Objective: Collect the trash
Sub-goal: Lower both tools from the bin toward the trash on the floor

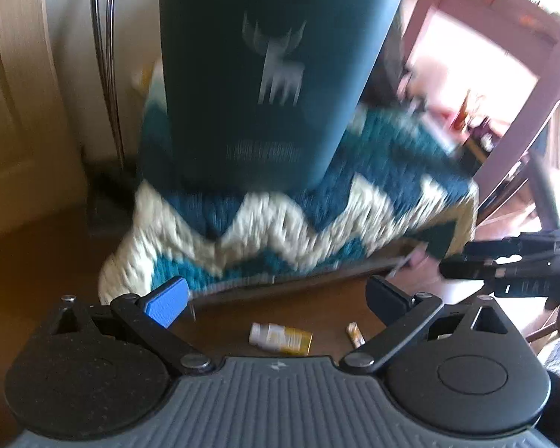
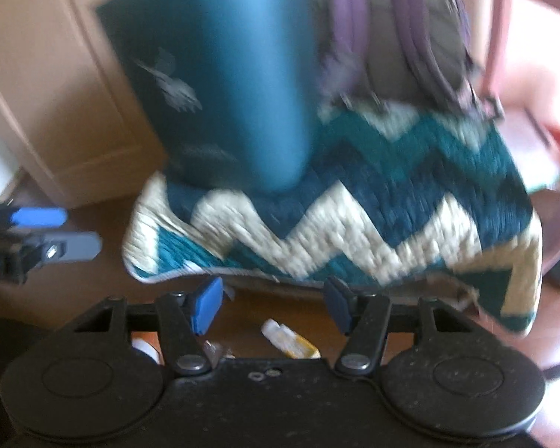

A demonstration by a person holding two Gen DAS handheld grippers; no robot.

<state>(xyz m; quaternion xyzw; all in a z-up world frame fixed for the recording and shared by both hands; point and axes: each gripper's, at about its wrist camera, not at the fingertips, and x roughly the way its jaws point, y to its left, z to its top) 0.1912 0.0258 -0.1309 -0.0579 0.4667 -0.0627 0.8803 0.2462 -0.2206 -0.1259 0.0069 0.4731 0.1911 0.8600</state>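
Note:
A small white and yellow bottle [image 1: 281, 338] lies on its side on the brown wooden floor, just ahead of my open, empty left gripper [image 1: 276, 300]. A small wrapper scrap [image 1: 355, 334] lies to its right. In the right wrist view the same bottle [image 2: 290, 339] lies between and below the fingers of my open, empty right gripper [image 2: 272, 306]. A crumpled wrapper [image 2: 214, 351] and a white piece [image 2: 145, 349] lie near its left finger. Each gripper shows at the edge of the other's view: the right gripper [image 1: 511, 261] and the left gripper [image 2: 37, 239].
A tall dark teal bin with a moose logo [image 1: 268, 74] stands on a teal and white zigzag blanket [image 1: 298, 220] right ahead. A cream cabinet door [image 1: 18, 112] is on the left, pink chair legs [image 1: 522, 93] on the right. A purple-grey bag [image 2: 410, 30] rests behind the blanket.

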